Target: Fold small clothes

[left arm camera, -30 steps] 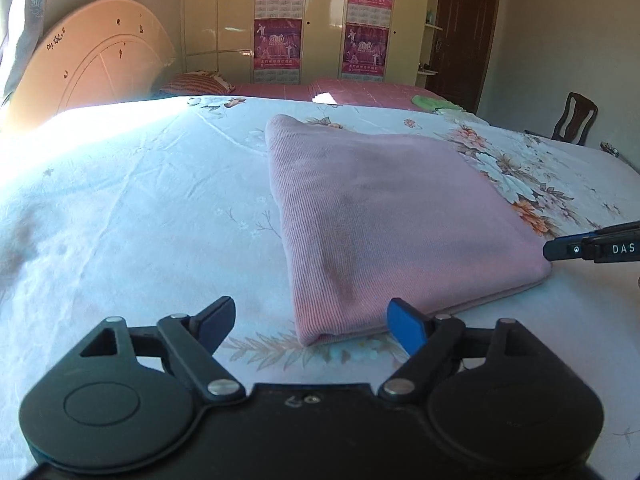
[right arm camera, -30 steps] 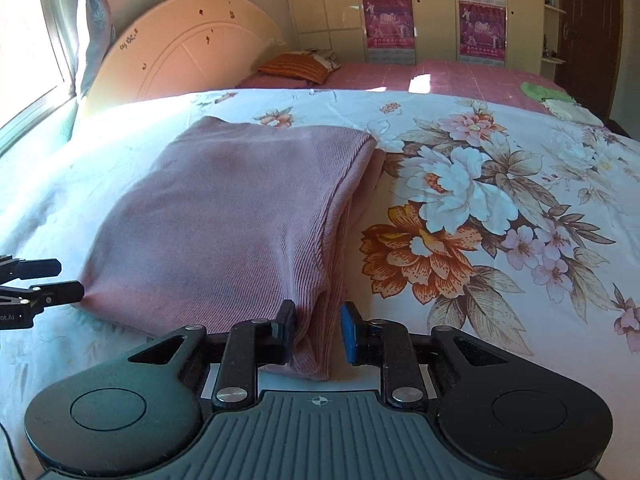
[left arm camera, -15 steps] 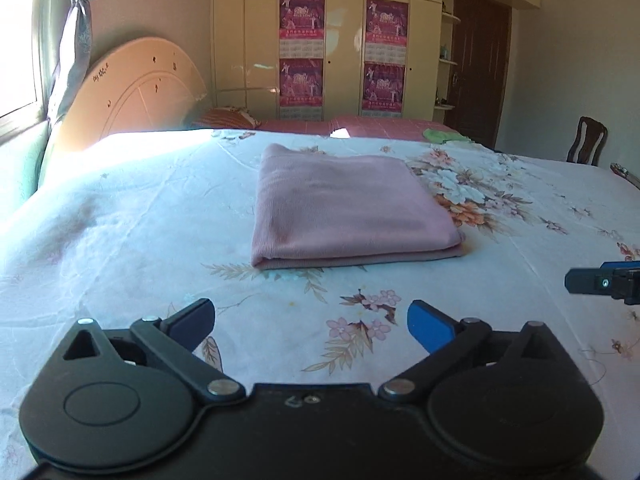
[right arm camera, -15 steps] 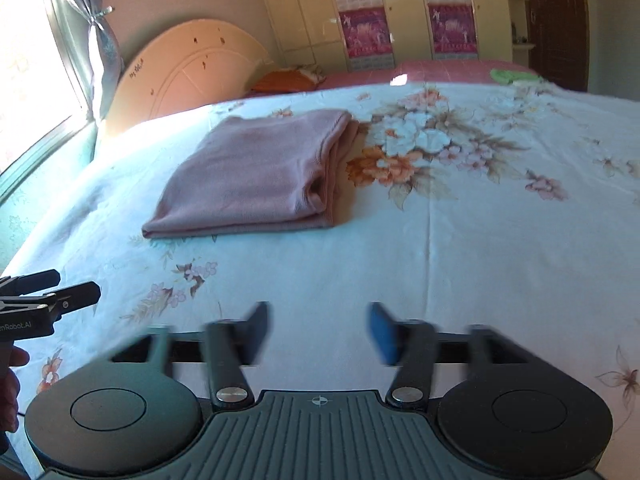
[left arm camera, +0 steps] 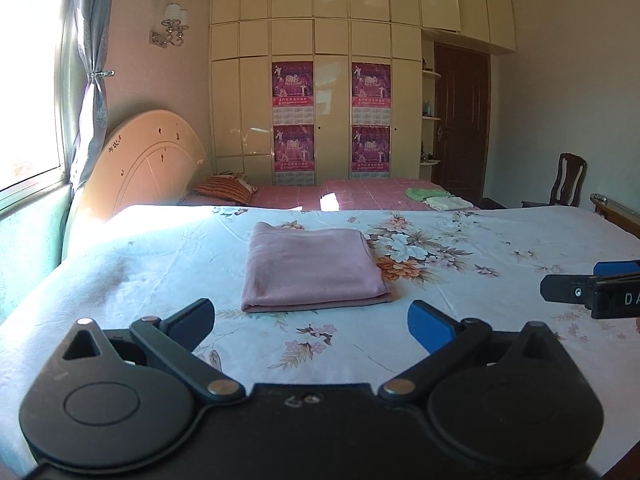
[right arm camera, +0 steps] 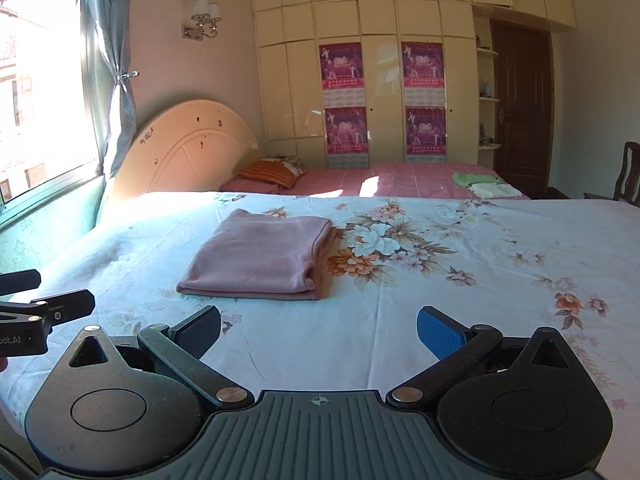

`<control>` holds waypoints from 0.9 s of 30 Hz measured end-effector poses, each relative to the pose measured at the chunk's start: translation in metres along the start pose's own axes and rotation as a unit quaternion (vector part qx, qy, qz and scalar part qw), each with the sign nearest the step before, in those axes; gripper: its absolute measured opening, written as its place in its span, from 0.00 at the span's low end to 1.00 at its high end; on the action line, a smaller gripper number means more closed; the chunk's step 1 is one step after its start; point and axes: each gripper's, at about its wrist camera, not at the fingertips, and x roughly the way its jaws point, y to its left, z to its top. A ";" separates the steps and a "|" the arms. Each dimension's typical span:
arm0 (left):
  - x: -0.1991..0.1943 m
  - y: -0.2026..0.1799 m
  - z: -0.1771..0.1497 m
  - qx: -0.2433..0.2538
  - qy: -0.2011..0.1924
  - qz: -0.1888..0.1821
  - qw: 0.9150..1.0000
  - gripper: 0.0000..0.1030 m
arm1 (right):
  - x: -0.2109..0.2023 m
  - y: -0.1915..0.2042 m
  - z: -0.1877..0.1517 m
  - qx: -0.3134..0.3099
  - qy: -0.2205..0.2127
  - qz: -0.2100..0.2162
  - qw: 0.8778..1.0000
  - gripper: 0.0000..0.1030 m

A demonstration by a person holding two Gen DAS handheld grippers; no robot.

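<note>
Left wrist view: the left gripper (left arm camera: 311,321) has its jaws spread wide with nothing between them, above the floral bedsheet (left arm camera: 460,320). The pink garment (left arm camera: 314,270) lies folded in a flat rectangle on the sheet, well ahead of the fingertips. The right gripper (left arm camera: 592,286) enters at the right edge.

Right wrist view: the right gripper (right arm camera: 319,330) is likewise spread and empty. The pink garment (right arm camera: 266,258) rests folded ahead and left, beside the large printed flowers.
</note>
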 end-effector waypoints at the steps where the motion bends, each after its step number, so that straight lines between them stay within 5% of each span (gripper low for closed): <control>1: -0.008 0.000 0.000 -0.003 -0.004 0.002 1.000 1.00 | -0.010 0.000 -0.002 0.001 -0.002 -0.002 1.000 1.00; 12: -0.052 -0.014 -0.003 0.007 -0.018 -0.011 1.000 1.00 | -0.074 0.012 -0.010 -0.016 -0.022 -0.011 1.000 1.00; 27: -0.070 -0.024 -0.007 0.010 -0.032 -0.013 0.999 1.00 | -0.095 0.014 -0.014 -0.030 -0.033 -0.010 0.999 1.00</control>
